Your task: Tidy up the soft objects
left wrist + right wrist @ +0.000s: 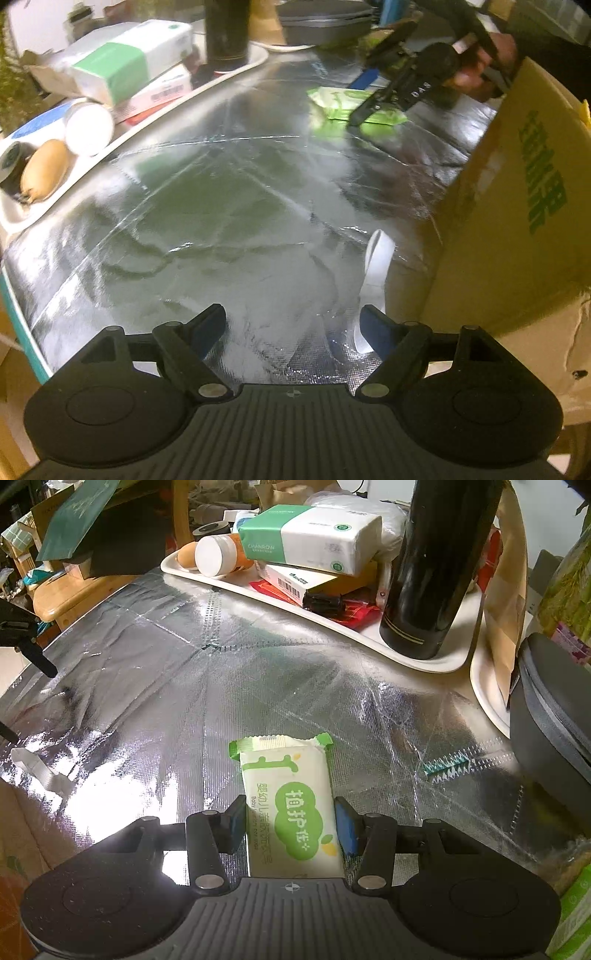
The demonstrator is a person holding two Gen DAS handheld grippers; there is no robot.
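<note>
Your right gripper (291, 823) has its jaws closed on the sides of the green-and-white plastic-wrapped soap packet (291, 805), whose far end with the crimped green seal points away from you over the silver foil-covered desk (166, 686). From the left wrist view the same packet (351, 105) shows under the right gripper (373, 107), near the far end of the desk (221, 192), with your hand (480, 66) behind it.

Your left gripper (293, 325) has its jaws wide, with only bare foil between them. A loose white strip of tape or ribbon (373, 273) curls up just beside the right-hand finger (376, 328); whether it touches the pad, you cannot tell. The same strip (40, 771) lies at the left edge of the right wrist view.

A brown cardboard box with green printing (517, 206) stands at the right of the left gripper. Along the far side of the desk sits a long white tray (229, 583) carrying a white-and-green tissue pack (314, 539), a tall black bottle (436, 572) and a white-capped jar (214, 555). A dark grey zipped case (554, 716) rests at the right edge.
</note>
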